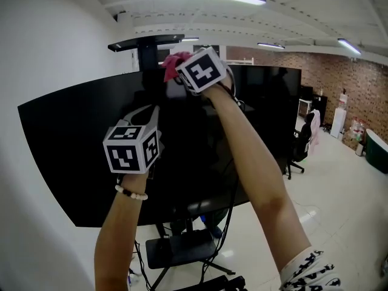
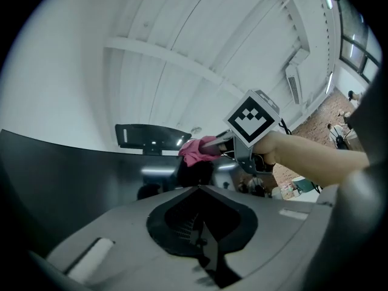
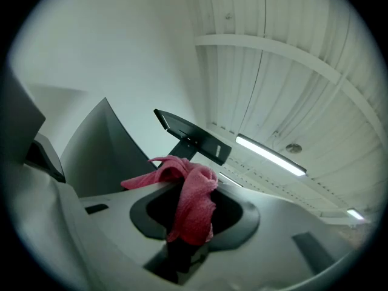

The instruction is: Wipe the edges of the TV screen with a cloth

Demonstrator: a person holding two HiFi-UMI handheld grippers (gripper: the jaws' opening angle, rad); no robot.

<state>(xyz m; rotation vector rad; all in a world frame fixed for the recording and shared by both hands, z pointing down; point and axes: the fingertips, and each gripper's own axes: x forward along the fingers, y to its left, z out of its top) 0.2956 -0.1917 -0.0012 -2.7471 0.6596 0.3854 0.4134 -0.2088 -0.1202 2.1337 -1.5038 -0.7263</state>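
Observation:
A large black TV screen point(image 1: 73, 156) stands on a floor stand in front of me. My right gripper point(image 1: 182, 77) is raised to the middle of its top edge and is shut on a pink cloth point(image 1: 174, 64), which rests against that edge. In the right gripper view the cloth point(image 3: 194, 202) hangs bunched between the jaws, with the TV point(image 3: 103, 150) to the left. My left gripper point(image 1: 148, 117) is held lower, close to the screen's face, shut and with nothing in it. The left gripper view shows the cloth point(image 2: 195, 150) at the TV's top edge point(image 2: 60, 174).
A black bracket shelf point(image 1: 145, 41) sticks up on a post just behind the TV's top edge. The stand's base and cables point(image 1: 182, 247) lie on the floor below. A second dark screen point(image 1: 267, 102) and an office chair point(image 1: 300, 144) stand to the right.

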